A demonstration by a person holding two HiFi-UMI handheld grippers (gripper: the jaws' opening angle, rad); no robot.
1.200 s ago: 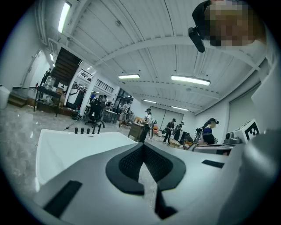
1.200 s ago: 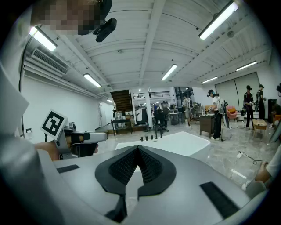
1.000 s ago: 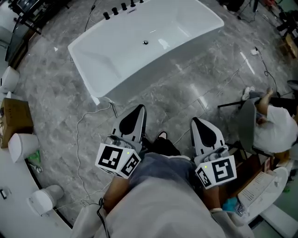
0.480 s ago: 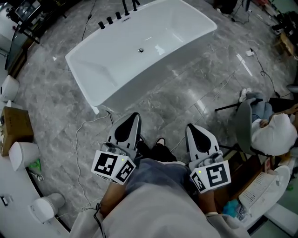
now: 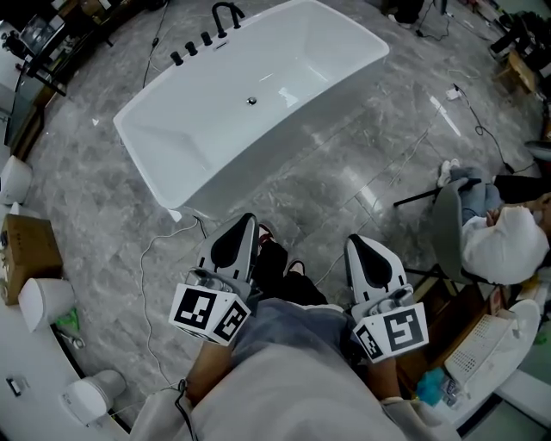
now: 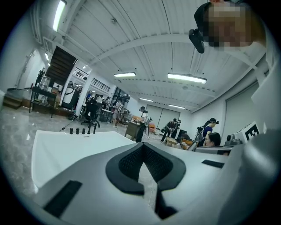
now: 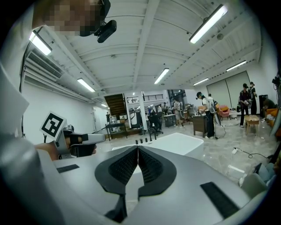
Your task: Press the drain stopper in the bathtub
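Standing well back from the bathtub [image 5: 275, 131]; drain stopper [image 5: 250, 101] sits straight ahead of the left gripper [image 5: 246, 220], which is nearer than the right gripper [image 5: 355, 241]. Both are pinched closed and empty.

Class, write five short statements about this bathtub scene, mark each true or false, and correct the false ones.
1. The white bathtub stands on a grey marbled floor. True.
2. The right gripper has open jaws. False: they are shut, with nothing between them.
3. The drain stopper lies in the bathtub's bottom. True.
4. The left gripper touches the drain stopper. False: it is over the floor, short of the bathtub.
5. Black faucet fittings stand at the bathtub's far rim. True.
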